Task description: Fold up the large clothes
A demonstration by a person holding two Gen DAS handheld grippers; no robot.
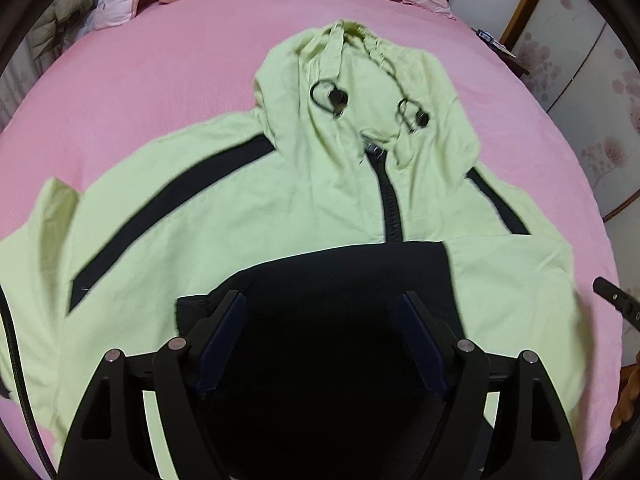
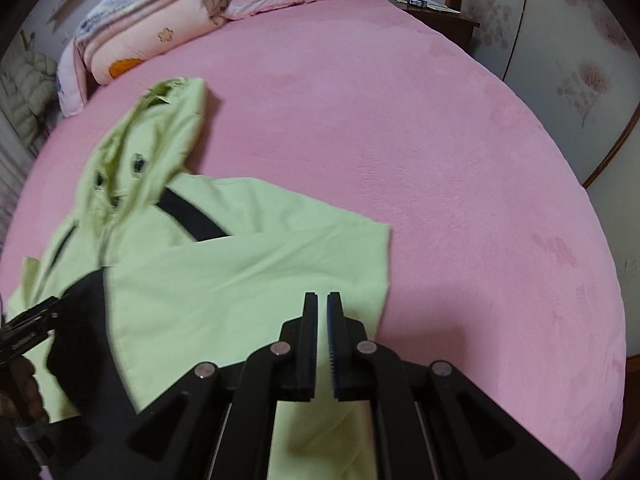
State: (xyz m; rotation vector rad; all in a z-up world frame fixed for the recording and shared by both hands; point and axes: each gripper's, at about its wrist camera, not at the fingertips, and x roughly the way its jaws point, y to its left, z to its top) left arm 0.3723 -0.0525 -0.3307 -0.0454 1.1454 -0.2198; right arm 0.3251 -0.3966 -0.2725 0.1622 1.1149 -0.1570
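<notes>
A pale green hooded jacket (image 1: 224, 216) with black stripes, a black zip and a black lower panel (image 1: 340, 272) lies face up on the pink bed (image 1: 160, 64), hood towards the pillows. Its right sleeve is folded in across the body (image 2: 224, 292). My left gripper (image 1: 323, 300) is open and empty, just above the black panel. My right gripper (image 2: 322, 300) is shut with a thin gap and nothing between the fingers, over the folded sleeve near the jacket's right edge. The left gripper also shows in the right wrist view (image 2: 28, 324).
Pink pillows and a folded quilt (image 2: 140, 32) lie at the head of the bed. A dark bedside table (image 2: 440, 20) stands at the far right corner. Wardrobe doors (image 2: 580, 60) line the right side. Bare pink sheet (image 2: 440, 200) stretches to the right of the jacket.
</notes>
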